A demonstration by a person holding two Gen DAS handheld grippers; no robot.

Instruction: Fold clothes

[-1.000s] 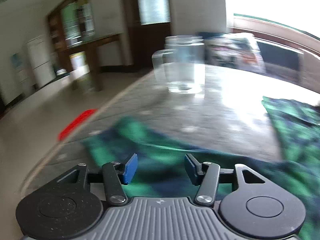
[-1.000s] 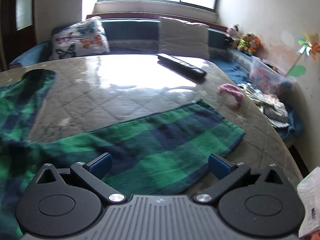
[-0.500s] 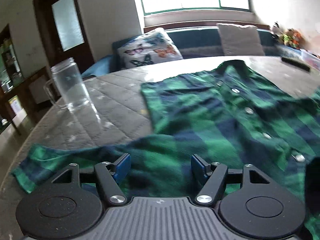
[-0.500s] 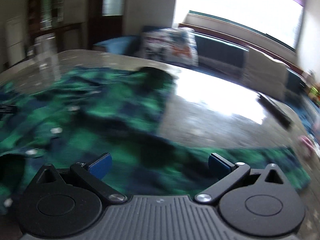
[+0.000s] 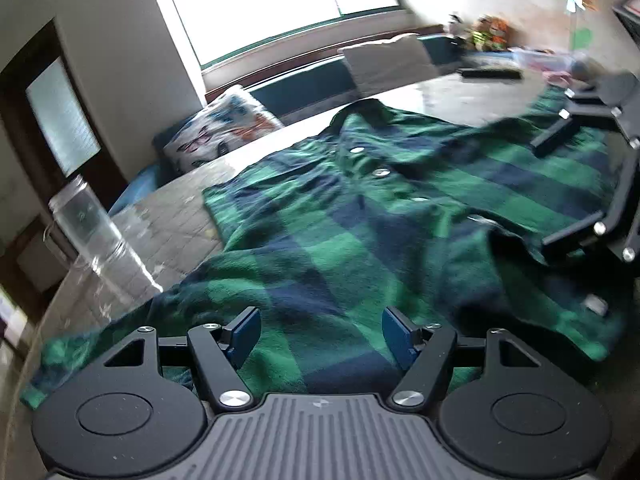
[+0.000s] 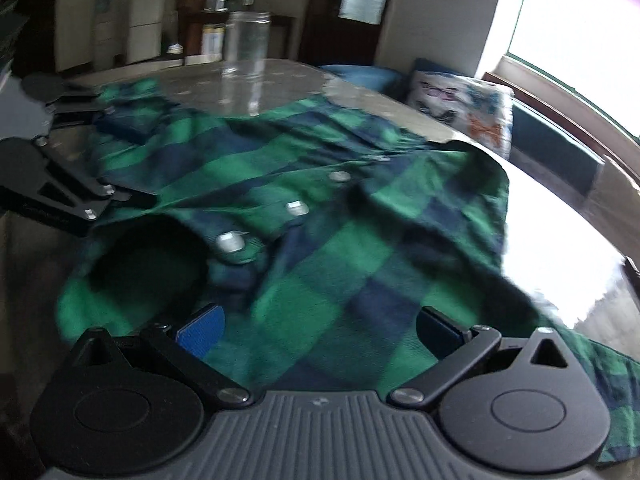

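A green and navy plaid button shirt lies spread front up on a quilted grey table; it also shows in the right wrist view. My left gripper is open and empty, low over the shirt's left side near a sleeve. My right gripper is open and empty, over the shirt's lower right part near the button placket. Each gripper shows in the other's view: the right one at the right edge, the left one at the left edge.
A clear glass jar stands on the table left of the shirt, also in the right wrist view. A black remote lies at the far right. A bench with a butterfly cushion runs behind the table under the window.
Both grippers have swung inward from the sleeves toward the shirt's body. The left jaws have opened wider. Each gripper has come into the other's view.
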